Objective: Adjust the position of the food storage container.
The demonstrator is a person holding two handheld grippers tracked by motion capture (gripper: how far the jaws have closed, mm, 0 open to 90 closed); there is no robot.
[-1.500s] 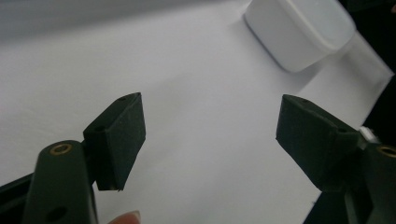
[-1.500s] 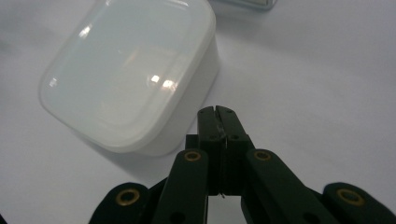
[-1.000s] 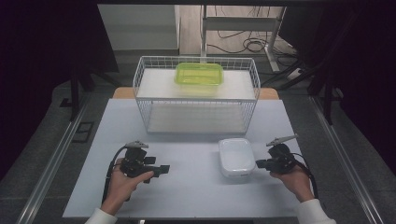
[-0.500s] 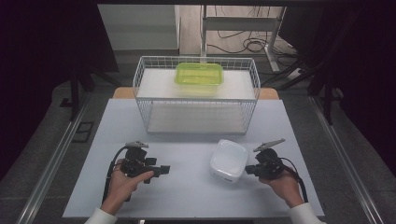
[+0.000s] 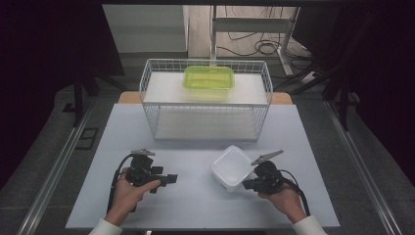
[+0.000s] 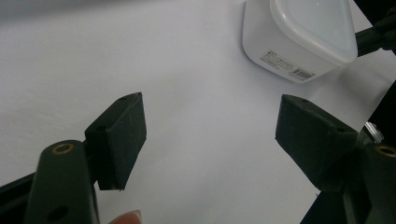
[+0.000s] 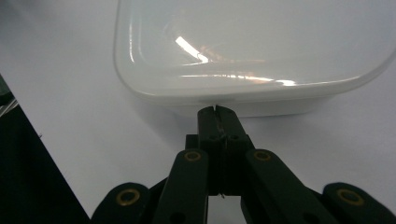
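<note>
Pale grey-white tabletop point(image 5: 195, 200) spreads under both hands, with dark floor and cables beyond its far edge. Toward that far edge stands a white wire basket point(image 5: 205, 105), and a green lidded box point(image 5: 209, 78) sits on the shelf at the back of the basket. On the near side of the basket, a little toward its right end, rests the white container point(image 5: 231, 167), turned cornerwise to the basket and seemingly tipped up on one side. The right gripper point(image 5: 248, 184) sits at the container's near right edge; in the right gripper view its jaws are pressed together, tips against the rim of the container point(image 7: 252, 56) with no gap, though a pinch on the rim cannot be confirmed. The left gripper point(image 5: 172, 179) lies well to the left of the container, pointing toward it, jaws standing wide with bare table between them; the container point(image 6: 299, 39) is well ahead, apart from its tips.
</note>
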